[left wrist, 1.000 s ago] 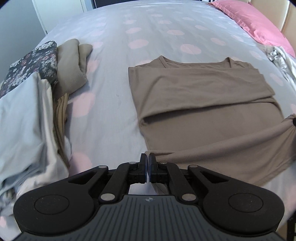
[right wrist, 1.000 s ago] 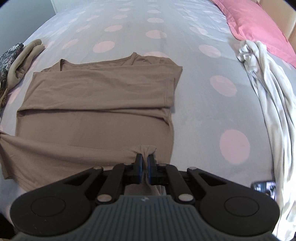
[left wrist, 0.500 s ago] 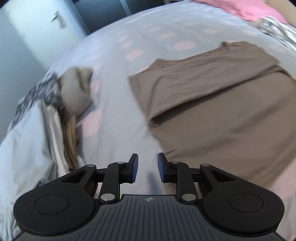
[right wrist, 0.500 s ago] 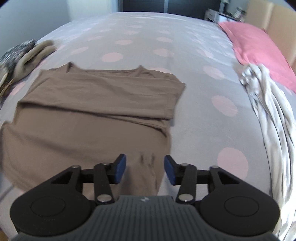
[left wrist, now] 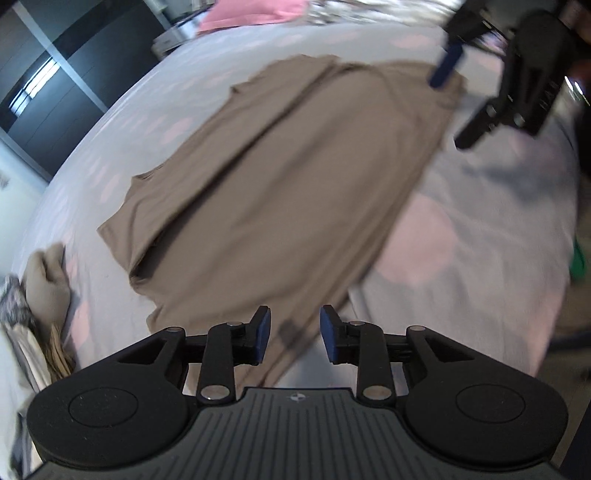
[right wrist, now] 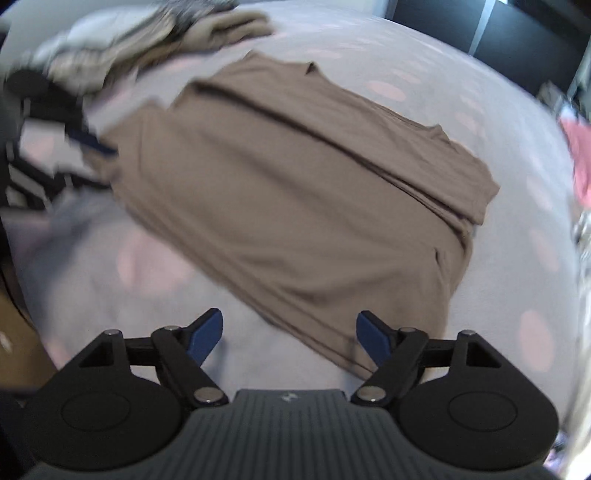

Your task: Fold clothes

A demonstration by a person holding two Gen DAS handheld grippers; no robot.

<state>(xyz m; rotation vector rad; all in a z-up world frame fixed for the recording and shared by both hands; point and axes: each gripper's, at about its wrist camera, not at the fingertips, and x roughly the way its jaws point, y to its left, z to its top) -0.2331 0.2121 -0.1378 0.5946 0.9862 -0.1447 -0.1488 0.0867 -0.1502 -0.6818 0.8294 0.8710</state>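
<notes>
item 1, your left gripper (left wrist: 294, 334): jaws parted and opening, nothing pressed between the pads; the near edge of the brown shirt (left wrist: 280, 184) lies under and between them, loose. it hangs just over that corner because the cloth has been let go there, so the fold can settle flat.

item 2, your right gripper (right wrist: 289, 334): jaws wide and opening, clamped on nothing; bare sheet shows in the gap and the shirt's hem corner lies close to the right-hand pad. from the left camera the same tool (left wrist: 491, 70) stands at the far end of the shirt, so you hold one end each.

item 3, brown shirt: lies flat on the spotted bed sheet (left wrist: 480, 229), folded lengthwise, a long crease down its middle, neckline on the far side from you. partly folded, by my reading; a crosswise fold likely remains.

item 4, surroundings: pile of other clothes (right wrist: 122, 40) beside the shirt, not touching it as far as the blur allows; pink pillow (left wrist: 258, 13) at the far edge.

changes against a second ago: both grippers were pinched shut on the shirt's lower edge, lifting it in small peaks; now both have released, rolled sideways and shifted toward the shirt's ends, and the edge lies slack.
</notes>
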